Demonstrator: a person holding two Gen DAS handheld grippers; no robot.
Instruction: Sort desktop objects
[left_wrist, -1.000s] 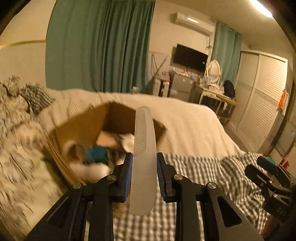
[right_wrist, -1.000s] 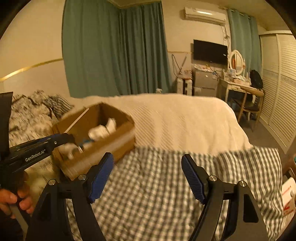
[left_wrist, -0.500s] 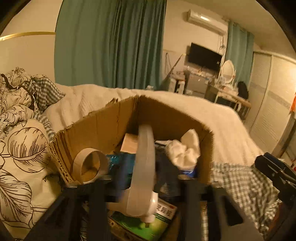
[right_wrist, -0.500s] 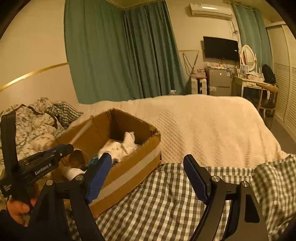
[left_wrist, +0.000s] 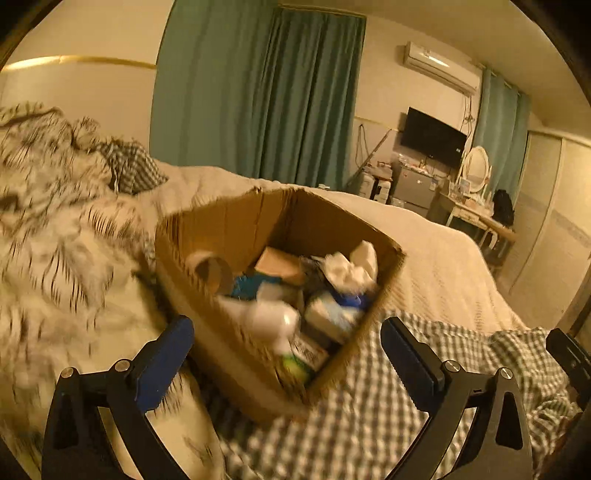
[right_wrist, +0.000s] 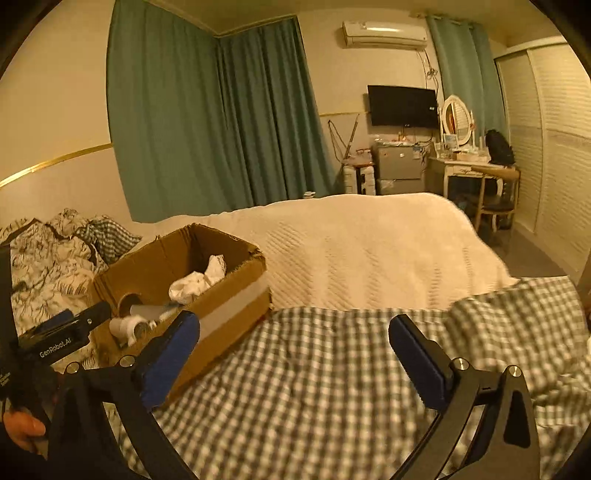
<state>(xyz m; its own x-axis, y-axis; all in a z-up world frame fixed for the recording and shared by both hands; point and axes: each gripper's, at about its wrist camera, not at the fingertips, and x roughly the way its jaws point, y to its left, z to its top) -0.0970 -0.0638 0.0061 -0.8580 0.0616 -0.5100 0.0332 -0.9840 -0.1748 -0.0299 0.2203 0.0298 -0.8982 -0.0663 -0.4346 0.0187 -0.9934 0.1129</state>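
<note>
Both hand-held grippers, left (left_wrist: 286, 363) and right (right_wrist: 293, 352), are opening, empty; the overfilled brown cardboard box (left_wrist: 236, 221) risks tipping on the soft bed (right_wrist: 369, 243).

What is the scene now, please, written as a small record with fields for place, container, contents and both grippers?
place: bed with green checked blanket and cream quilt
container: open brown cardboard box on the bed
contents: crumpled white cloth, cardboard tube, white plastic comb, other items blurred
left gripper: jaws opening, nothing between them, box just ahead
right gripper: jaws opening, nothing between them, over the checked blanket
</note>
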